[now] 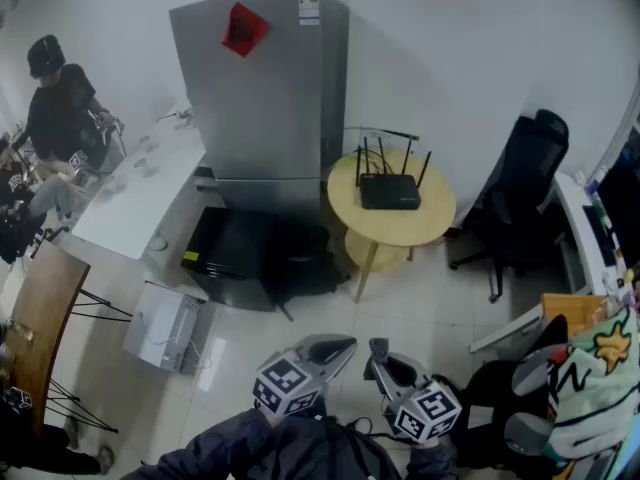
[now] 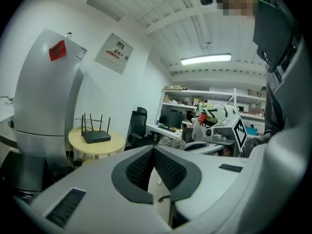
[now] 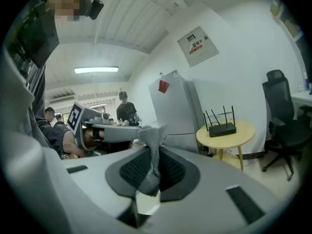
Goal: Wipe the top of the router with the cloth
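The right gripper point(image 3: 151, 152) is being held clamped on a small grey fabric cloth point(image 3: 150, 135), a tuft showing past the tips. Beside it, the left gripper point(image 2: 154, 154) is being kept closed on nothing. Well ahead and slightly rightward, a flat black router with upright antennas point(image 1: 390, 191) is being presented long side crosswise on a round pale wooden table point(image 1: 432, 224). The right gripper is judged nearer.
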